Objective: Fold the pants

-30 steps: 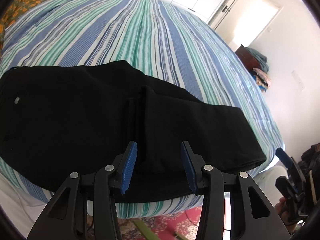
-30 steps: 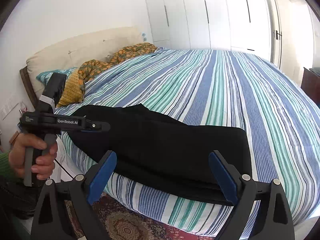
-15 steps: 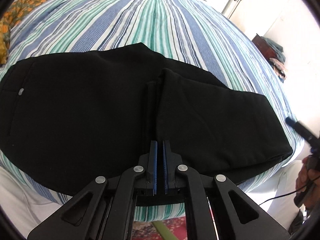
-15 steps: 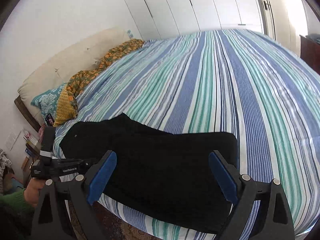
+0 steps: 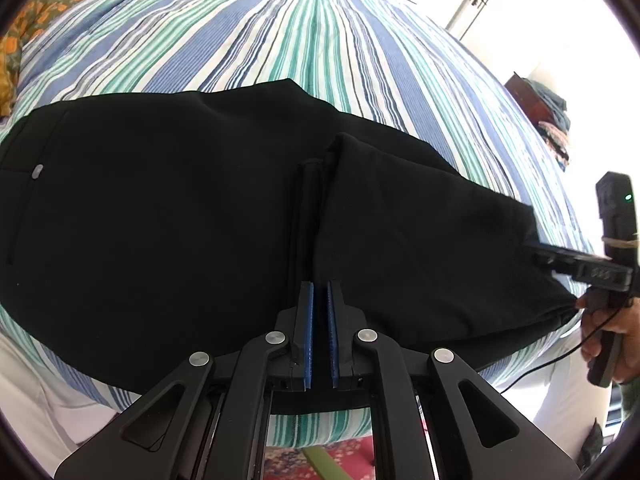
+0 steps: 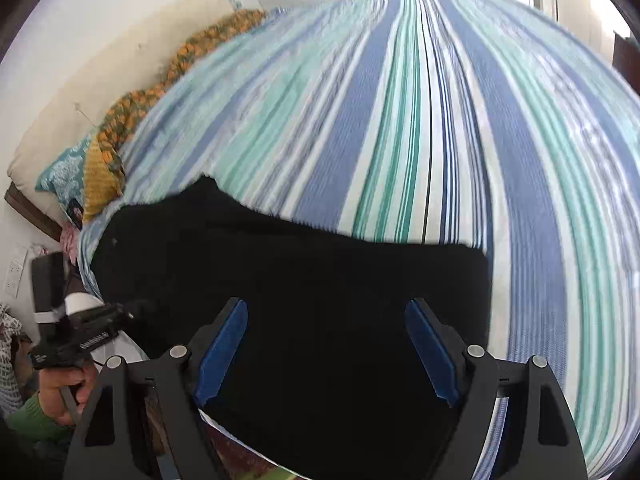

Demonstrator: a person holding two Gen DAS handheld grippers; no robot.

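Black pants [image 5: 168, 216] lie folded across the near edge of the striped bed [image 5: 280, 32], legs doubled back so a fold edge runs up the middle. My left gripper [image 5: 320, 300] is shut with a thin gap between its blue pads, hovering over the near edge of the pants at that fold, holding nothing I can see. My right gripper [image 6: 326, 344] is open wide above the folded end of the pants [image 6: 320, 280]. Each gripper shows in the other's view: the right [image 5: 592, 268] at the pants' right end, the left [image 6: 80, 336] at the left.
The striped sheet [image 6: 440, 120] stretches far beyond the pants. An orange patterned cloth [image 6: 132, 116] and pillows lie at the headboard. A dark cabinet with piled clothes [image 5: 548, 112] stands past the bed. A patterned rug [image 5: 320, 456] lies below the bed edge.
My left gripper closed from open and moved in low over the pants' fold. My right gripper stayed open and swung in over the folded end of the pants.
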